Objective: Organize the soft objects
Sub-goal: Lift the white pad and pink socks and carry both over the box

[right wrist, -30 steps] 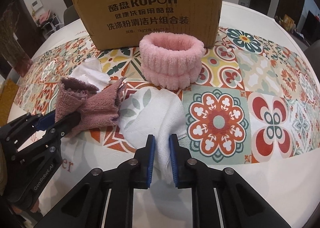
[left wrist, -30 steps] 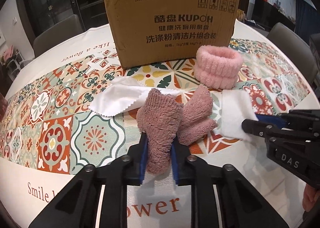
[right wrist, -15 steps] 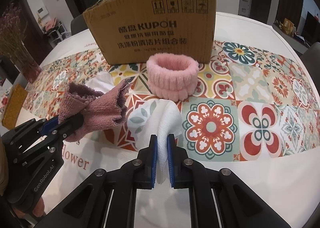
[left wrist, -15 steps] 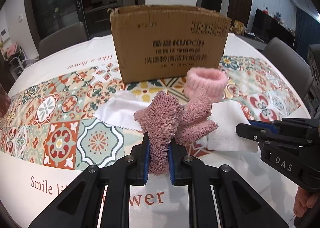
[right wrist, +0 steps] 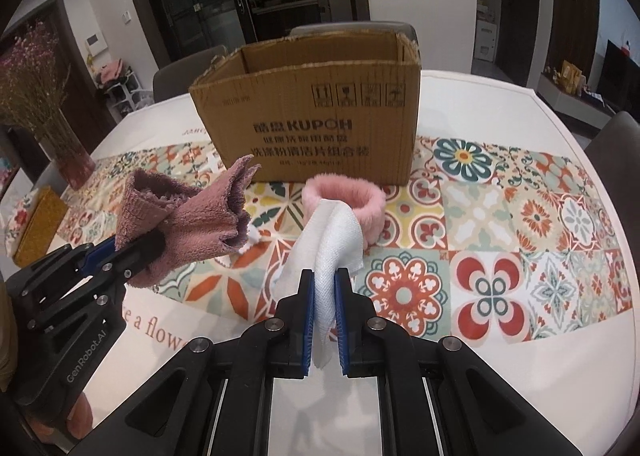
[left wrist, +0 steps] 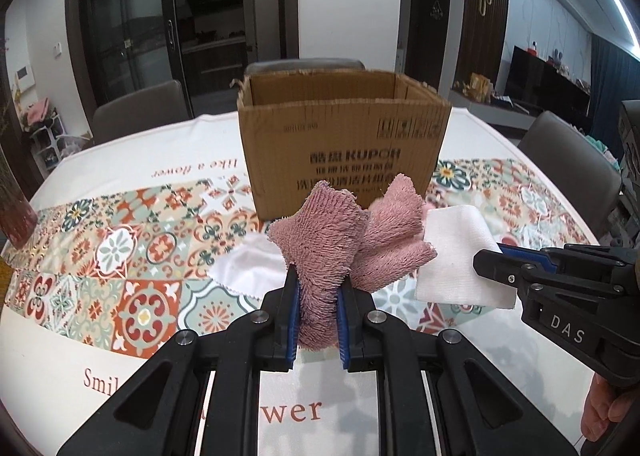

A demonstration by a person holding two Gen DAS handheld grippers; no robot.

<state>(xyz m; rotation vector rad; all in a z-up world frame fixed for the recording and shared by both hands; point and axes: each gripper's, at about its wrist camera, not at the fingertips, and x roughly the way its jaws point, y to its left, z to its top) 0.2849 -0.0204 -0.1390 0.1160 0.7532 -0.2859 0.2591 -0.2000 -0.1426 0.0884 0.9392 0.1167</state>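
Observation:
My left gripper (left wrist: 317, 296) is shut on a dusty-pink terry cloth (left wrist: 340, 240) and holds it above the table; the cloth also shows in the right wrist view (right wrist: 180, 215). My right gripper (right wrist: 323, 296) is shut on a white cloth (right wrist: 332, 240), lifted off the table; it also shows in the left wrist view (left wrist: 456, 256). An open cardboard box (right wrist: 312, 115) stands behind them. A fluffy pink headband (right wrist: 372, 195) lies in front of the box. Another white cloth (left wrist: 244, 268) lies flat on the table.
The round table (right wrist: 500, 236) has a patterned tile runner. A vase of dried flowers (right wrist: 60, 143) and a yellow box (right wrist: 36, 223) stand at the left. Chairs (left wrist: 140, 111) surround the table.
Both grippers have risen and pulled back from the table, lifting the pink cloth and the white cloth clear of the surface. The box's open top has come into view.

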